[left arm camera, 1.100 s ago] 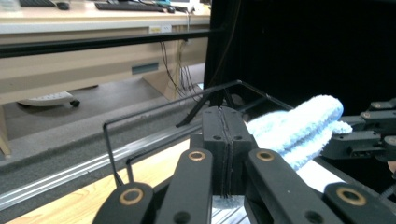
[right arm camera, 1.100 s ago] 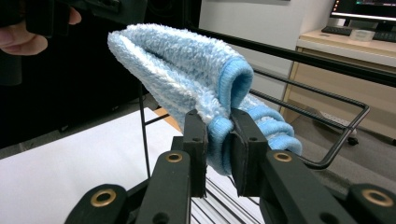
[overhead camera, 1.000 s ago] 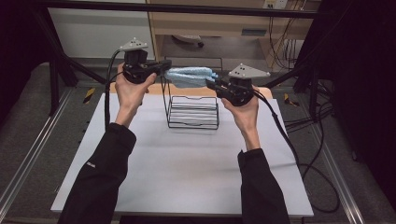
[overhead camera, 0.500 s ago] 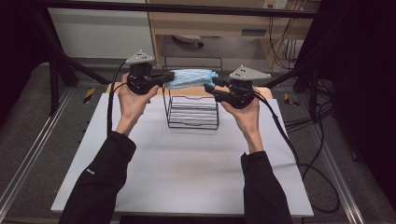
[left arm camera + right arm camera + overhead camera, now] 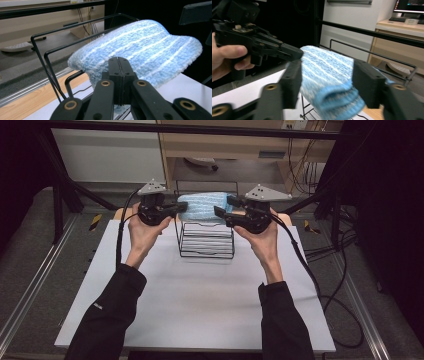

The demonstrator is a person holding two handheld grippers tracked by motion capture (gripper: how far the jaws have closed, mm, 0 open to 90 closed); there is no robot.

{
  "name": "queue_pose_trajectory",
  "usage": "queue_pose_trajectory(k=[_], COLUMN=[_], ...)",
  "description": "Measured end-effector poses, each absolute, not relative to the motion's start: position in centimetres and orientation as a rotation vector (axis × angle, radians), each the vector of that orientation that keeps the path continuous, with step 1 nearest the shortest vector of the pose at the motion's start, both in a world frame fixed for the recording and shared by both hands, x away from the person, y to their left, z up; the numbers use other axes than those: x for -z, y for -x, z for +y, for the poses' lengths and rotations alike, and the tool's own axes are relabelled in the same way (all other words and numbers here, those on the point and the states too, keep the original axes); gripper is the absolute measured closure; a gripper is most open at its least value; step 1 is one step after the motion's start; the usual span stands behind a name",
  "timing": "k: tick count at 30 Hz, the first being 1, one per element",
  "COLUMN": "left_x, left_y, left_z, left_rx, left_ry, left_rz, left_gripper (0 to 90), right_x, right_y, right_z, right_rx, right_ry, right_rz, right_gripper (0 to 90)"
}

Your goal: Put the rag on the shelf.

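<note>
Cloth, fluffy and blue with white stripes (image 5: 204, 206), lies draped over the black wire rack (image 5: 206, 240) on your white counter (image 5: 200, 295). Your left gripper (image 5: 119, 65) clamps its edge, jaws together; your right gripper (image 5: 325, 75) (jaws just opened) straddles the other end.

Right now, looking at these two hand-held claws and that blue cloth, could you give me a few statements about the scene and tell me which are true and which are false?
1. The towel is blue with pale stripes. True.
2. The left gripper is wide open, clear of the towel. False: its jaws are shut, pinching the towel's edge.
3. The right gripper has its jaws apart, one on each side of the folded towel. True; they have just been opening.
4. The wire rack is white plastic. False: it is black wire.
5. The rack stands on a white board. True.
</note>
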State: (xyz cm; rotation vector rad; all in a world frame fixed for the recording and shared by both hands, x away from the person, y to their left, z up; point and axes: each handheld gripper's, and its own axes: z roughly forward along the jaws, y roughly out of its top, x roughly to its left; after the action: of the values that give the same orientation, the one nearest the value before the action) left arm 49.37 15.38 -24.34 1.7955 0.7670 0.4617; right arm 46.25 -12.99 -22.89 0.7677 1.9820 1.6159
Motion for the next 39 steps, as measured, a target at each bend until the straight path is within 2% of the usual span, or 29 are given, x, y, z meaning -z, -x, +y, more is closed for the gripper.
queue_pose_trajectory(k=[4, 7, 9, 22, 33, 39], left_x=[24.4, 24.6, 24.8, 26.1, 27.0, 26.6], left_y=[-49.3, -49.2, -49.2, -49.1, -49.7, -48.8], left_z=[15.3, 15.3, 15.3, 15.3, 14.9, 15.2], left_rx=[-0.472, -0.478, -0.477, -0.495, -0.517, -0.515], left_ry=[-1.800, -1.801, -1.803, -1.810, -1.815, -1.814], left_rz=[0.762, 0.757, 0.758, 0.754, 0.772, 0.755], left_gripper=[89.9, 89.9, 89.9, 89.6, 86.2, 78.8], right_x=[23.6, 24.5, 25.2, 27.4, 28.1, 27.6], right_y=[-46.3, -46.7, -47.0, -48.4, -49.1, -48.1], right_z=[-12.6, -12.7, -13.0, -13.3, -13.3, -13.7], right_rx=[-1.589, -1.548, -1.546, -1.498, -1.484, -1.505], right_ry=[-0.785, -0.815, -0.848, -0.882, -0.897, -0.887], right_rz=[2.055, 2.097, 2.107, 2.044, 2.019, 2.017], right_gripper=[75.4, 86.8, 90.0, 88.8, 80.4, 71.4])
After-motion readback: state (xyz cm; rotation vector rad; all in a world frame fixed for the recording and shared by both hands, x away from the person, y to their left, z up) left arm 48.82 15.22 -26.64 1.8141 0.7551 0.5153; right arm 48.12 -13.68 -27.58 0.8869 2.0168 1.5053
